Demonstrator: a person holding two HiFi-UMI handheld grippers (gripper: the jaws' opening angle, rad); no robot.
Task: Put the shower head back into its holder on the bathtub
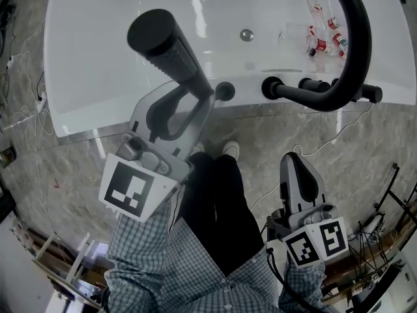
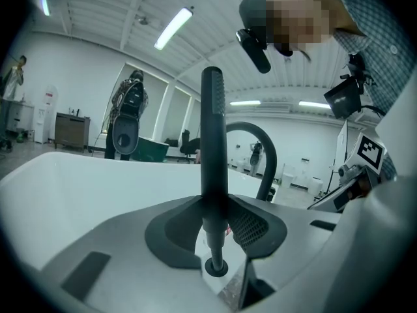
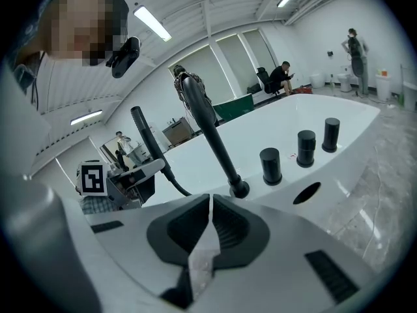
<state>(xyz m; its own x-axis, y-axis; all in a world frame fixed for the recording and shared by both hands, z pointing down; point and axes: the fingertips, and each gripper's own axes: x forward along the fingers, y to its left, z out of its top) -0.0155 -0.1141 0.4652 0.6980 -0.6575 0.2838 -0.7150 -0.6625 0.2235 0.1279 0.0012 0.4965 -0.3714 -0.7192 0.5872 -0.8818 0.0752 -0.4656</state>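
My left gripper is shut on the black shower head, a ribbed wand that tilts up and to the left over the white bathtub. In the left gripper view the wand stands upright between the pads of the left gripper. Its narrow lower end meets the black ring of the holder on the tub rim; I cannot tell how deep it sits. The holder lies just beside the wand's foot. A thick black hose arcs over the rim. My right gripper hangs low at the right, shut and empty.
Black knobs line the rim right of the hose fitting. Small bottles and a drain lie inside the tub. The person's legs stand close to the tub on marble floor. Cables and a rack crowd the lower right.
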